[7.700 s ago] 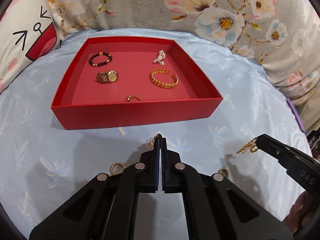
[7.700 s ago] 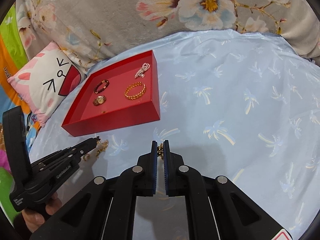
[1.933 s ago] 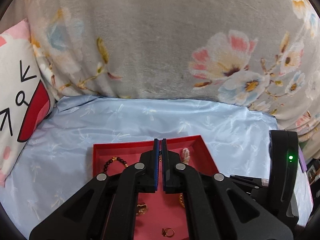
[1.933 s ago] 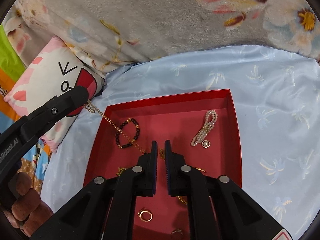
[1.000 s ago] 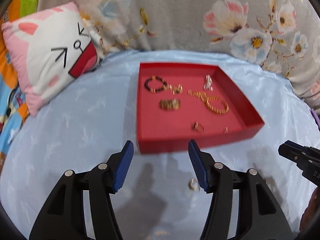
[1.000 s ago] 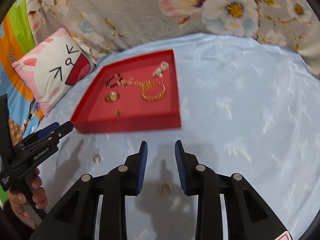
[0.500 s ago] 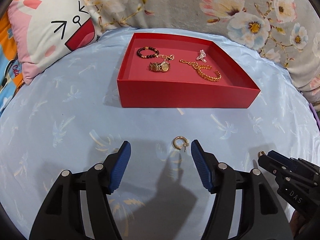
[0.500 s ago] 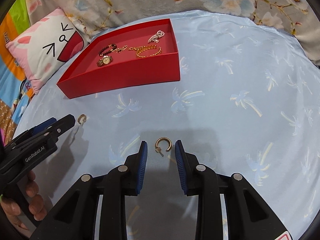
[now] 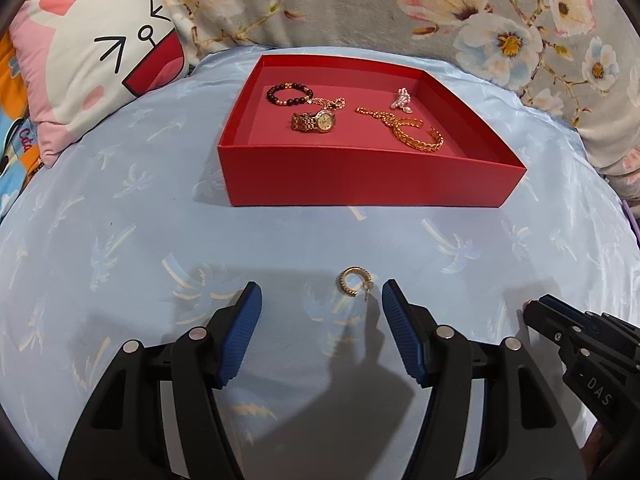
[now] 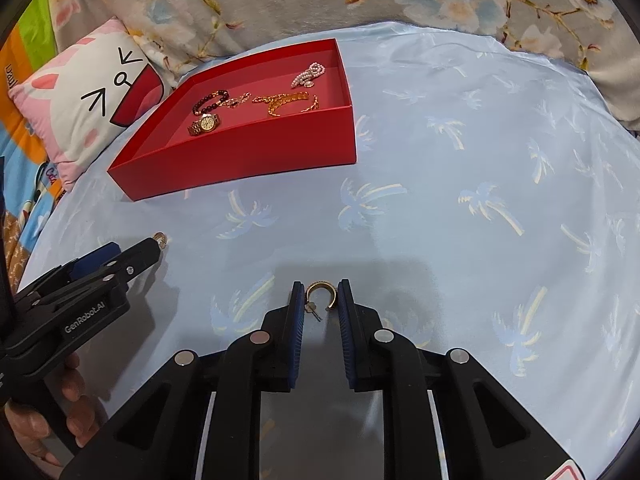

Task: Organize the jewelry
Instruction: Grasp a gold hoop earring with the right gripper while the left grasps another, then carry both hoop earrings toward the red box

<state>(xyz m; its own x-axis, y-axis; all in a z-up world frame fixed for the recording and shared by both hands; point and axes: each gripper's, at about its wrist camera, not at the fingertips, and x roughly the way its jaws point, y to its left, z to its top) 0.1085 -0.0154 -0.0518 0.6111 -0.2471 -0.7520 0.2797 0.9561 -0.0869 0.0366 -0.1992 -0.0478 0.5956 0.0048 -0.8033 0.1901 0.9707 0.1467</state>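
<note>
Two gold hoop earrings lie on the light blue cloth. One hoop earring (image 9: 354, 282) sits between the spread fingers of my left gripper (image 9: 321, 292), which is open and does not touch it. The other hoop earring (image 10: 320, 294) fills the gap in my right gripper (image 10: 321, 286), whose jaws are closing with both pads against its sides. The red tray (image 9: 360, 184) behind holds a bead bracelet (image 9: 288, 94), a gold watch (image 9: 314, 121), a gold bangle (image 9: 418, 138) and a pearl piece (image 9: 402, 100). In the right wrist view the left gripper (image 10: 136, 248) shows at the left.
A cat-face pillow (image 9: 96, 64) lies left of the tray, with floral fabric (image 9: 440, 12) behind it. A hand (image 10: 48, 420) holds the left gripper's handle. The right gripper (image 9: 536, 312) enters the left wrist view at the lower right.
Both grippers have come down close to the cloth over the earrings. The right jaws have narrowed onto their hoop in the last half second. The left jaws stay wide.
</note>
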